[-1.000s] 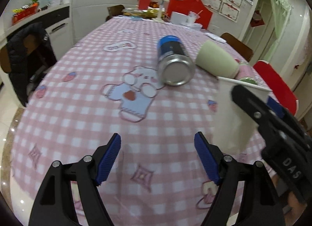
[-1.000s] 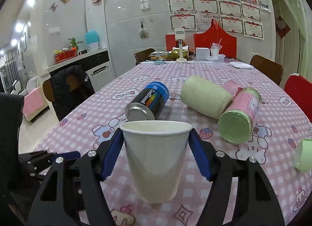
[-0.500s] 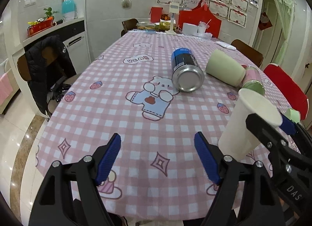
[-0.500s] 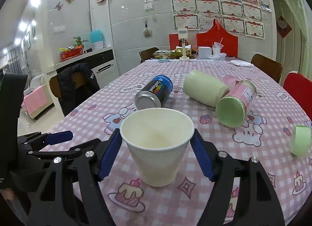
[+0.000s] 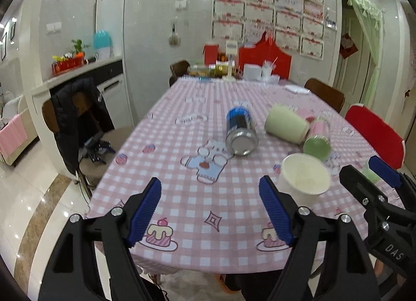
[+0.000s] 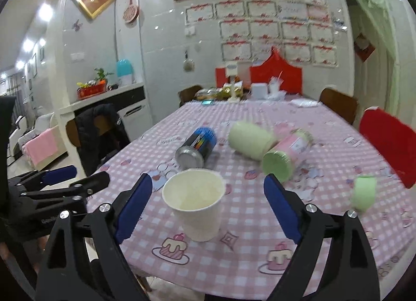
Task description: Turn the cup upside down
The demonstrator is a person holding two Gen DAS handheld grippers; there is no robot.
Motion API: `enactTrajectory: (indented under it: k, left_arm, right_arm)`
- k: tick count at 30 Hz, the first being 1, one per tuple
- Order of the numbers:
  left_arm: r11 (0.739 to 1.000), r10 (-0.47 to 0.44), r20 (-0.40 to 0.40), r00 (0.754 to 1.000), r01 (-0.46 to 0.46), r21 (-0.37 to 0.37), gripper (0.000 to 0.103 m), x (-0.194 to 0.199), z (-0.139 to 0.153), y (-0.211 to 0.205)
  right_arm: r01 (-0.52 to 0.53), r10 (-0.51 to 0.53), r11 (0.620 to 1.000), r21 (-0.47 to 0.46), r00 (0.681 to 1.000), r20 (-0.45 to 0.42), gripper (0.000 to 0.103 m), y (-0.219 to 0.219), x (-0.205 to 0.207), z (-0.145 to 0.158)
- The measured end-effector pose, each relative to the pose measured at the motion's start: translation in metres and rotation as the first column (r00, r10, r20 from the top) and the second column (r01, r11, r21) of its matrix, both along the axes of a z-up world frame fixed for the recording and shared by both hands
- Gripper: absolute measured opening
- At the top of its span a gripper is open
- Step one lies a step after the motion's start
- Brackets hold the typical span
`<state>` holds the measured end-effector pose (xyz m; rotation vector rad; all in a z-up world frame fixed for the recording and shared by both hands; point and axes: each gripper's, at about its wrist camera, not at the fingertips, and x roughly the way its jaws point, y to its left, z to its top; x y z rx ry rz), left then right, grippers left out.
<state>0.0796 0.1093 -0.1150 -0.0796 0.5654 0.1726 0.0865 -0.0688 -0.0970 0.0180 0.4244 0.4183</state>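
Note:
A white paper cup (image 6: 196, 203) stands upright, mouth up, on the pink checked tablecloth (image 6: 260, 223) near the front edge. It also shows in the left wrist view (image 5: 303, 177). My right gripper (image 6: 205, 207) is open, its blue pads well apart on either side of the cup and not touching it. My left gripper (image 5: 210, 210) is open and empty, to the left of the cup. The right gripper also shows at the right of the left wrist view (image 5: 369, 179).
A blue can (image 6: 196, 146), a pale green cup (image 6: 249, 140) and a pink jar with a green lid (image 6: 286, 155) lie on their sides behind the cup. A small green object (image 6: 364, 192) lies at the right. Chairs (image 5: 75, 119) flank the table.
My right gripper has opened and let go of the cup, which now stands on the table. Both grippers have pulled back toward the table's front edge.

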Motion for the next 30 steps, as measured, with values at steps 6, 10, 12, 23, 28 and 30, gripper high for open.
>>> enactTrajectory:
  k: [6,10,12,23,28,30]
  left_arm:
    - [0.999,-0.008,0.097,0.995,0.004,0.043,0.077,-0.028,0.032,-0.018]
    - [0.999,-0.018,0.144,0.989,0.011,0.051,0.077,-0.044,0.049,-0.028]
    - [0.998,-0.023,0.166,0.986,0.012,0.067,0.077,-0.052,0.056,-0.033]
    - [0.995,-0.024,0.274,0.961,-0.003,0.098,0.078,-0.085,0.087,-0.055]
    - [0.995,-0.036,0.315,0.949,0.005,0.098,0.078,-0.093,0.094,-0.061]
    - [0.995,-0.04,0.33,0.943,0.007,0.1,0.078,-0.094,0.096,-0.061]
  right_arm:
    - [0.042,-0.043,0.999,0.008,0.996,0.078,0.091,-0.018,-0.028,0.027]
    - [0.069,-0.07,0.998,0.01,0.991,0.114,0.093,-0.028,-0.044,0.04]
    - [0.074,-0.074,0.997,0.008,0.989,0.128,0.093,-0.032,-0.05,0.044]
    - [0.095,-0.099,0.995,0.032,0.969,0.224,0.095,-0.053,-0.079,0.07]
    - [0.103,-0.108,0.994,0.034,0.961,0.253,0.095,-0.056,-0.086,0.074]
    - [0.103,-0.108,0.994,0.034,0.96,0.258,0.095,-0.056,-0.087,0.075]
